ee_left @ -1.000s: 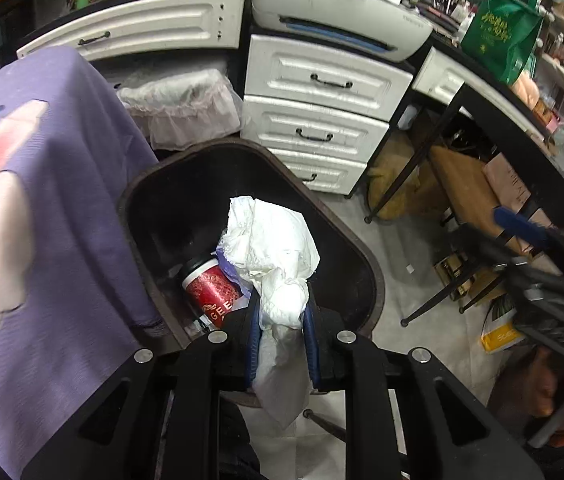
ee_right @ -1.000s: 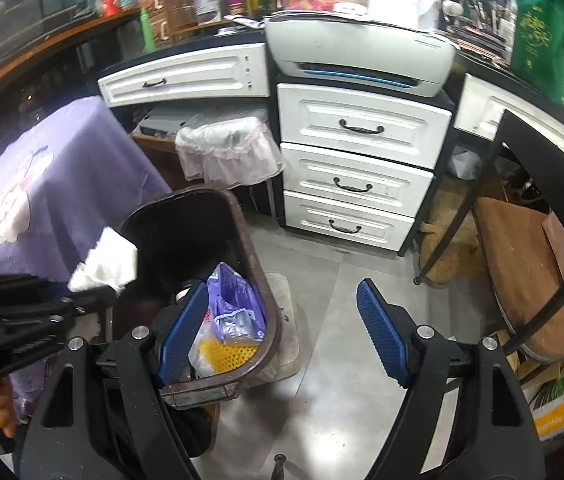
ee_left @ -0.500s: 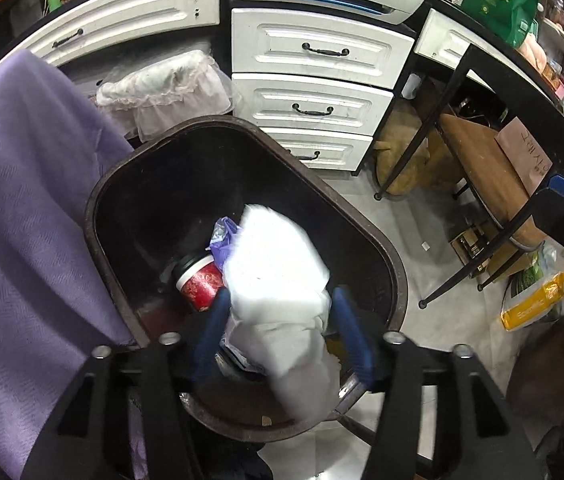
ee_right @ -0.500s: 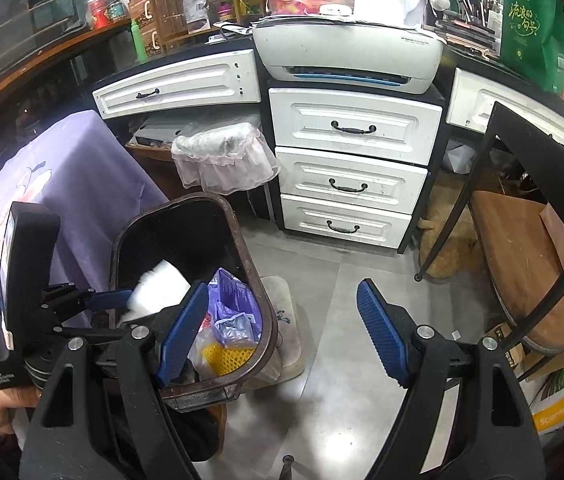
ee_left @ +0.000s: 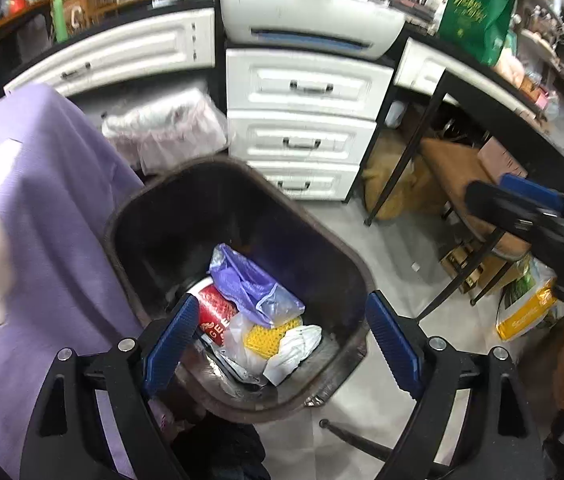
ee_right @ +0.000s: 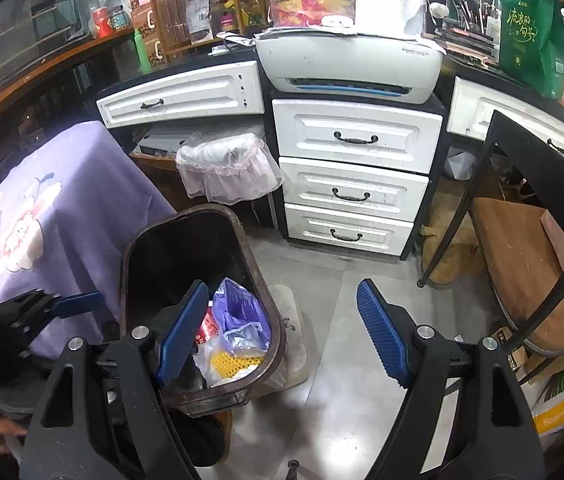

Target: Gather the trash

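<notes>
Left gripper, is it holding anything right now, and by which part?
Nothing. The left gripper has just been opening and stands empty above the bin; the white tissue lies inside.

Probably a cluttered small shop or home office: a printer (ee_right: 352,68) on white drawers (ee_right: 356,176), stock-crammed shelves (ee_right: 202,4).

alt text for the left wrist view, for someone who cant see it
The left tool, open and empty, hangs over a dark trash bin holding white crumpled paper, a red cup and a purple bag. White drawers stand behind.
</notes>
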{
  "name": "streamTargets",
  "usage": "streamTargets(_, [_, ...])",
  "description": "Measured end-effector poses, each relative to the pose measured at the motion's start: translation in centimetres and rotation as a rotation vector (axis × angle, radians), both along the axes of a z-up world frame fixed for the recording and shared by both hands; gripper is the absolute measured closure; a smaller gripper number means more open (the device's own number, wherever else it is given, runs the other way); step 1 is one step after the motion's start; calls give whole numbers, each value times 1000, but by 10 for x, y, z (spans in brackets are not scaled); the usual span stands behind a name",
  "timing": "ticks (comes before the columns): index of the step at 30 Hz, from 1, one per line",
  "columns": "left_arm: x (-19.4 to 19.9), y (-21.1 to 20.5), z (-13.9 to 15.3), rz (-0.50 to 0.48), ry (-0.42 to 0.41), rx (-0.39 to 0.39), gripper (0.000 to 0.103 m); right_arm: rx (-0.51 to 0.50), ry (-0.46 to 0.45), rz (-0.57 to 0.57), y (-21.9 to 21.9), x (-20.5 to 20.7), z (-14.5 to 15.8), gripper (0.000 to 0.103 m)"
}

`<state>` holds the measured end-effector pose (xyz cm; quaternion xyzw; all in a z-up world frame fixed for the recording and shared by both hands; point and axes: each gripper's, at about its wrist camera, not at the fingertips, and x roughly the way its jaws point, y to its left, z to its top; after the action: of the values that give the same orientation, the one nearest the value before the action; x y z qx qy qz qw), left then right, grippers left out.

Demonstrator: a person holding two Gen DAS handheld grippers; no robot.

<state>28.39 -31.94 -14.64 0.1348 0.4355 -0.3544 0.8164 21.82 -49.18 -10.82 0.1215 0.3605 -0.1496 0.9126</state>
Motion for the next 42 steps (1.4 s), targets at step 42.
streamTargets(42, [-192,256,133,466,-442,-183,5,-200,-326,240,214,-180,90,6])
